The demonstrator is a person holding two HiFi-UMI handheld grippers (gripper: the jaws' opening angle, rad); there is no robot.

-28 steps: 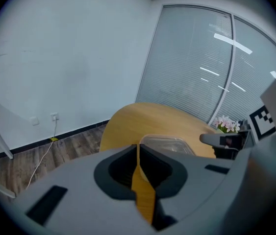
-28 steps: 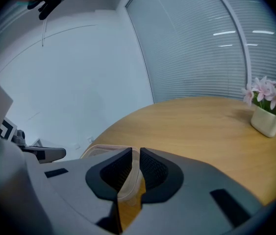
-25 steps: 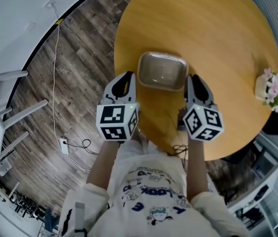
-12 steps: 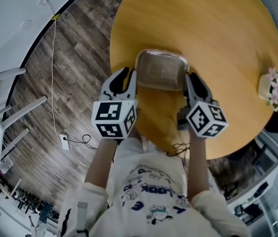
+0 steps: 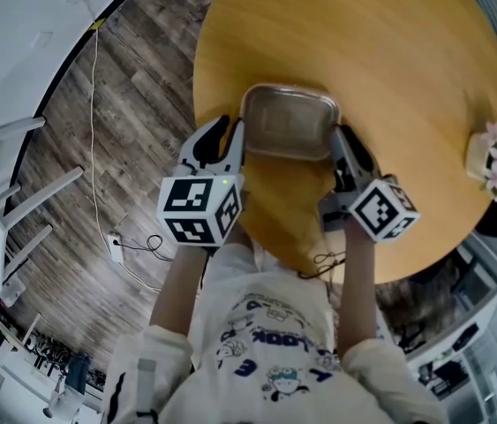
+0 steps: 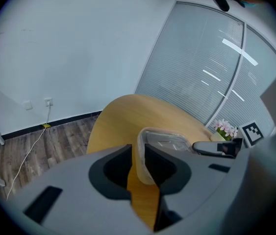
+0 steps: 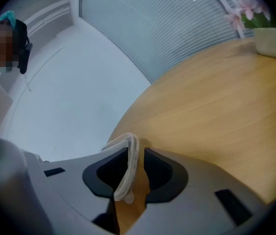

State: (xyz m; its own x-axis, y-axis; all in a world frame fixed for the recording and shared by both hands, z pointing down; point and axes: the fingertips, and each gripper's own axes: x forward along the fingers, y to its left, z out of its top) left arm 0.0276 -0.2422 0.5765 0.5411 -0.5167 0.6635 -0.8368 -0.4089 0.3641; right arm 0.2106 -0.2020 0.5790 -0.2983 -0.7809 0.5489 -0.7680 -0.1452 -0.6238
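Head view: my left gripper (image 5: pixel 228 145) and right gripper (image 5: pixel 343 148) flank the clear plastic container (image 5: pixel 289 120), upper centre of frame, over the near part of the round tabletop (image 5: pixel 398 60). A flower pot (image 5: pixel 493 155) sits at the far right edge. The container looks empty, with wood showing through it.

Left gripper view: the jaws are closed in on the container's thin rim, pinching one short side.

Right gripper view: same story, with the jaws nipping the opposite rim and the lip bowing a little.

My read is that this plastic flexes, so I want even pressure, both hands level and no pushing inward.
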